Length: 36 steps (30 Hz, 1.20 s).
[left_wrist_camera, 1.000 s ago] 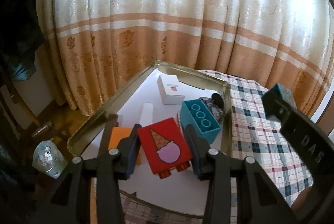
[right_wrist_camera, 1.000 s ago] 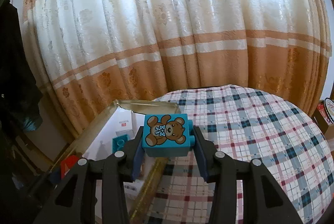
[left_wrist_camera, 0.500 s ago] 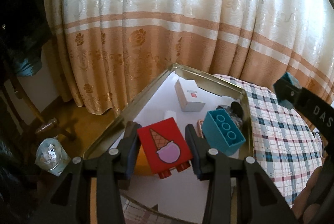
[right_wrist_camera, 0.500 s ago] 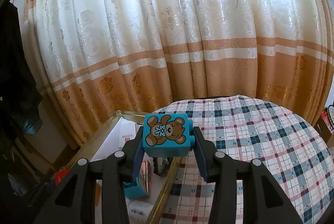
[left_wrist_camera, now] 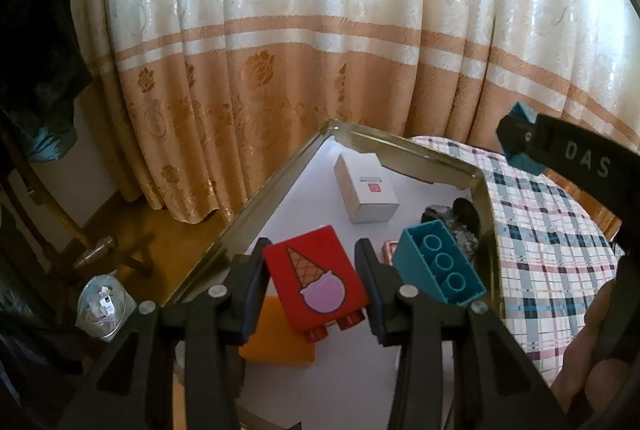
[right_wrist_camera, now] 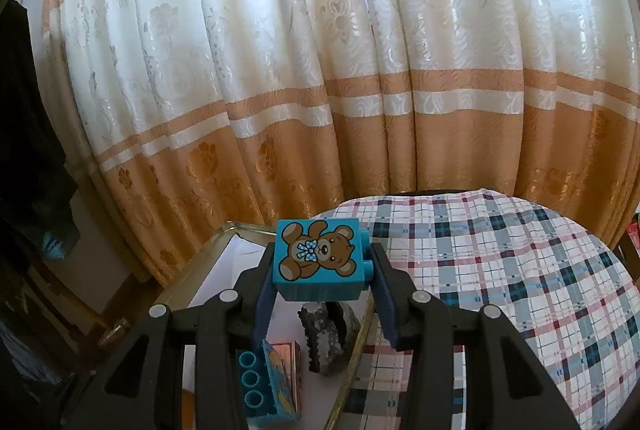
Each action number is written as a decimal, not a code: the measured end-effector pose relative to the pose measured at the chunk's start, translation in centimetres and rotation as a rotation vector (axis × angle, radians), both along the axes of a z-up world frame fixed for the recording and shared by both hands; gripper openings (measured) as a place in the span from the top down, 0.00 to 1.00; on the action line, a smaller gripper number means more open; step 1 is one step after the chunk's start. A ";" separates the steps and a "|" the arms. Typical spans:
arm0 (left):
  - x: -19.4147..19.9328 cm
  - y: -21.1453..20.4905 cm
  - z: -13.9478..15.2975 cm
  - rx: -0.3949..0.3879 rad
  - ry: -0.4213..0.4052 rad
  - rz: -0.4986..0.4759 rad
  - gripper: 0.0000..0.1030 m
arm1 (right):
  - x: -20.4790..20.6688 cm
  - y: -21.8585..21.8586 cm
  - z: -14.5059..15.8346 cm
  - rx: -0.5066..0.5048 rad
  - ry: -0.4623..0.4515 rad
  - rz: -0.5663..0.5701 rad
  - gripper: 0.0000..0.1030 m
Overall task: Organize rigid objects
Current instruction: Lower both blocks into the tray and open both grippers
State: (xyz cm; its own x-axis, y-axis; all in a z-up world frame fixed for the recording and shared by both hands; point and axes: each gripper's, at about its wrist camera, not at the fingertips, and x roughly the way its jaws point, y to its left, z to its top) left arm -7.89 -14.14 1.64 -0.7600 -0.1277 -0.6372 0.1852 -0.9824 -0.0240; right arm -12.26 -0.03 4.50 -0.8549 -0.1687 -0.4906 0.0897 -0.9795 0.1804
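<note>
Gold-rimmed metal tray (left_wrist_camera: 276,185) with a white floor is serving as the landmark, sitting at the edge of a bench covered in a plaid cloth (left_wrist_camera: 540,230), in front of a cream and orange curtain (left_wrist_camera: 320,29).

Left tool (left_wrist_camera: 316,284) is gripping a red plastic building block printed with an ice-cream cone (left_wrist_camera: 316,282); both pads are pressing its sides, and the block is hanging above the near part of the tray, studs pointing toward the camera. Under it, on the tray floor, an orange flat piece (left_wrist_camera: 276,342) is lying partly hidden. Farther in, near the tray's far corner, a white rectangular carton with a small red mark (left_wrist_camera: 366,193) is resting flat. Against the tray's right rim a teal hollow building block (left_wrist_camera: 438,264) is lying tilted with its open underside and three round sockets showing, and just behind it a dark grey lumpy object (left_wrist_camera: 456,222) is sitting in the right corner; what it is I cannot tell. A pinkish small box (right_wrist_camera: 286,358) is touching the teal block.

Right tool (right_wrist_camera: 322,266) is clamping a turquoise plastic block printed with a brown teddy bear (right_wrist_camera: 320,258), holding it above the tray's right rim, over the grey object. Beyond that rim the plaid cloth is spreading across the bench.
</note>
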 end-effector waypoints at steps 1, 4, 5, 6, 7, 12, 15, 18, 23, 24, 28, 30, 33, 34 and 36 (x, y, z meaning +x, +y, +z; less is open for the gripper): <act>-0.1 0.0 0.0 -0.004 -0.002 0.002 0.59 | -0.2 -0.1 0.0 -0.001 -0.005 0.000 0.55; -0.5 -0.1 -0.2 -0.007 -0.015 0.006 0.59 | -0.8 -0.4 -0.2 0.007 -0.013 0.003 0.55; -0.6 -0.2 -0.2 -0.010 -0.019 0.008 0.59 | -1.1 -0.4 -0.2 0.011 -0.013 0.004 0.55; -0.7 -0.2 -0.2 -0.013 -0.022 0.009 0.59 | -1.2 -0.5 -0.3 0.017 -0.015 0.005 0.55; -0.9 -0.2 -0.3 -0.016 -0.026 0.010 0.59 | -1.5 -0.6 -0.3 0.022 -0.019 0.007 0.55; -1.2 0.0 -0.3 -0.038 -0.040 0.010 0.59 | -2.5 -0.5 -0.7 0.017 -0.051 0.008 0.55; -1.4 0.0 -0.4 -0.039 -0.047 0.006 0.59 | -3.1 -0.6 -0.9 0.017 -0.069 0.011 0.55; -1.6 0.0 -0.3 -0.045 -0.051 0.004 0.59 | -3.8 -0.8 -1.1 0.020 -0.090 0.014 0.55; -2.0 0.0 -0.5 -0.059 -0.063 0.002 0.59 | -4.7 -1.6 -1.4 0.029 -0.118 0.026 0.55; -2.1 -0.1 -0.5 -0.060 -0.066 0.003 0.59 | -4.8 -1.6 -1.5 0.029 -0.122 0.026 0.55; -2.4 0.0 -0.8 -0.068 -0.078 0.003 0.59 | -5.2 -2.2 -1.8 0.046 -0.139 0.038 0.55; -2.5 -0.1 -0.9 -0.073 -0.083 0.005 0.59 | -5.4 -2.4 -2.1 0.052 -0.152 0.041 0.55; -2.7 -0.1 -1.0 -0.075 -0.092 0.006 0.59 | -6.0 -2.4 -2.6 0.043 -0.189 0.045 0.55; -2.7 -0.1 -1.1 -0.077 -0.095 0.005 0.61 | -6.2 -2.4 -2.7 0.042 -0.202 0.046 0.55; -2.7 -0.1 -1.2 -0.075 -0.097 -0.003 0.70 | -6.4 -2.5 -2.9 0.047 -0.217 0.048 0.55</act>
State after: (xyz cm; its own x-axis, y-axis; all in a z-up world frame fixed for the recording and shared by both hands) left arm -10.63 -14.24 0.45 -0.6958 -0.1752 -0.6965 0.1800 -0.9814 0.0670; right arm -18.61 -2.57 1.57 -0.7200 -0.1796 -0.6703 0.1008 -0.9827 0.1551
